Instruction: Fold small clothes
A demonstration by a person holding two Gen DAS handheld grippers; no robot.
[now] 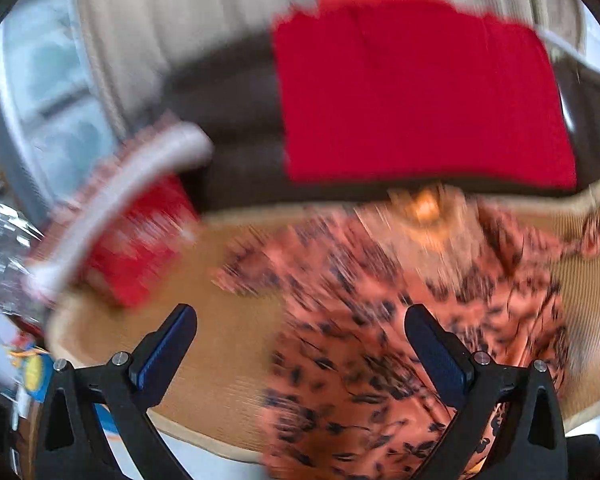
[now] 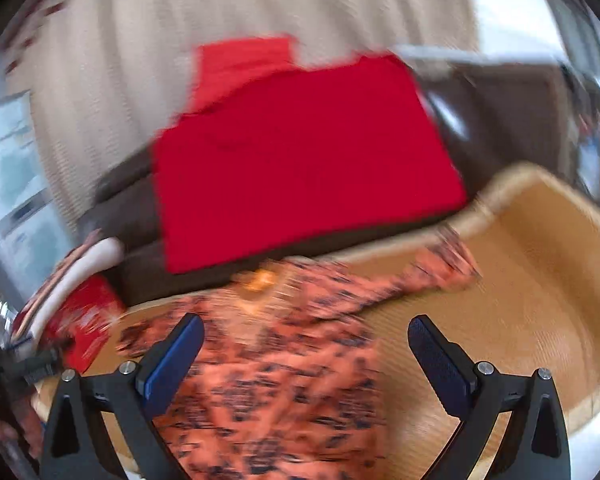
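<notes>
Spotted orange garment (image 2: 276, 364) lies spread beneath both wide-apart grippers' fingers (image 2: 172, 360)

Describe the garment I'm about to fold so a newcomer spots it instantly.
Find the tan woven mat. Spread on it lies the salmon-pink garment with black flecks, below the plain red cloth on the dark sofa. Only it is patterned.

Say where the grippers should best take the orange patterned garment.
Probably its sleeves: the patterned garment lies flat on the mat, one sleeve reaching outward. Come from above with the open right gripper; the left gripper takes the opposite side.
</notes>
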